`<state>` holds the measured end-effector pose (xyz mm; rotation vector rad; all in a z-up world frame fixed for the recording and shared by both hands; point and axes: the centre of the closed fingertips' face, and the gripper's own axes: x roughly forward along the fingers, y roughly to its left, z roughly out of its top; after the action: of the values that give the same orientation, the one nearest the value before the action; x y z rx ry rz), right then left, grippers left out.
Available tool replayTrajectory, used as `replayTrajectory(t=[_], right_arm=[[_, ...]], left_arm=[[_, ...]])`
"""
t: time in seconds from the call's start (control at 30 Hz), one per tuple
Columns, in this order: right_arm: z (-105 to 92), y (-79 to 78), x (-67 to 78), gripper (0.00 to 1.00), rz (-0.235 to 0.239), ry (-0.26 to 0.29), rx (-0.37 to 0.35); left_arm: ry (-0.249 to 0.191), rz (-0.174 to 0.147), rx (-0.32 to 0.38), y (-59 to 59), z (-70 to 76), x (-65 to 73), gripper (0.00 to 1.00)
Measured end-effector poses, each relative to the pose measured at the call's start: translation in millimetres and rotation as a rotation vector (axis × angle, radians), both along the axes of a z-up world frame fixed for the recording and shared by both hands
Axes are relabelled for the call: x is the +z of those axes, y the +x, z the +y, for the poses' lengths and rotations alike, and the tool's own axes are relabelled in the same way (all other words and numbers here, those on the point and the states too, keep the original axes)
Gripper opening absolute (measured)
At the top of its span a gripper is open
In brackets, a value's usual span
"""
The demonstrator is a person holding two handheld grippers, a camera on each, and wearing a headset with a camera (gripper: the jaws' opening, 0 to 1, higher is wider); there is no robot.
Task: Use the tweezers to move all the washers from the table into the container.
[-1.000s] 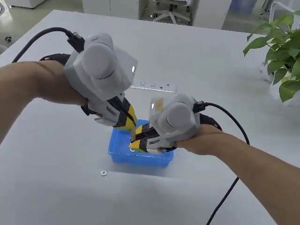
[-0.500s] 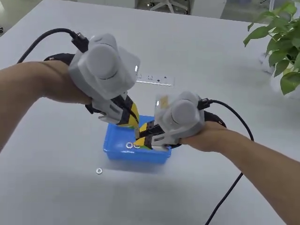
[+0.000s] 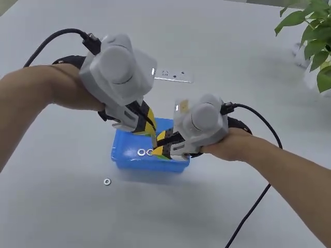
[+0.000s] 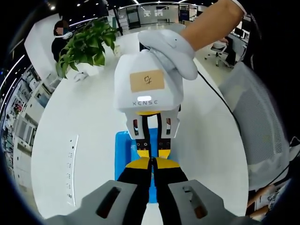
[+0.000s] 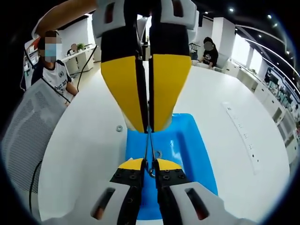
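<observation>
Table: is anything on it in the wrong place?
Yes: one washer lies on the table, outside the blue container. Two other washers lie inside it. The left gripper and the right gripper both pinch the tweezers over it. Nothing looks spilled or broken.

Crowded ahead, open behind.
My left gripper [image 3: 149, 129] and right gripper [image 3: 158, 146] block each other tip to tip, tweezers [image 5: 149, 140] between, over the container [image 3: 123, 155]; bare table [image 3: 232, 62] lies behind both, one washer [image 3: 107, 181] near the container.
</observation>
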<state>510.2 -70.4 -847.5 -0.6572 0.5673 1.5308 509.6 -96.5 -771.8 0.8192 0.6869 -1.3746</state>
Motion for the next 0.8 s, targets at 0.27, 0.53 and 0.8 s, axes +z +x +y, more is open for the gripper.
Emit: replayTrajectory(t=[0.27, 0.53, 0.8], right_arm=[[-1.0, 2.8, -11.2, 0.11, 0.019, -0.013, -0.004], [-0.6, 3.1, -13.8, 0.11, 0.031, -0.019, -0.008], [-1.0, 1.2, -11.7, 0.11, 0.027, -0.019, -0.007]], left_arm=[[0.001, 0.008, 0.002, 3.3, -0.4, -11.3, 0.05], [0.005, 0.006, 0.009, 3.8, 1.2, -14.3, 0.05], [0.009, 0.005, 0.009, 1.6, 1.7, -12.4, 0.05]])
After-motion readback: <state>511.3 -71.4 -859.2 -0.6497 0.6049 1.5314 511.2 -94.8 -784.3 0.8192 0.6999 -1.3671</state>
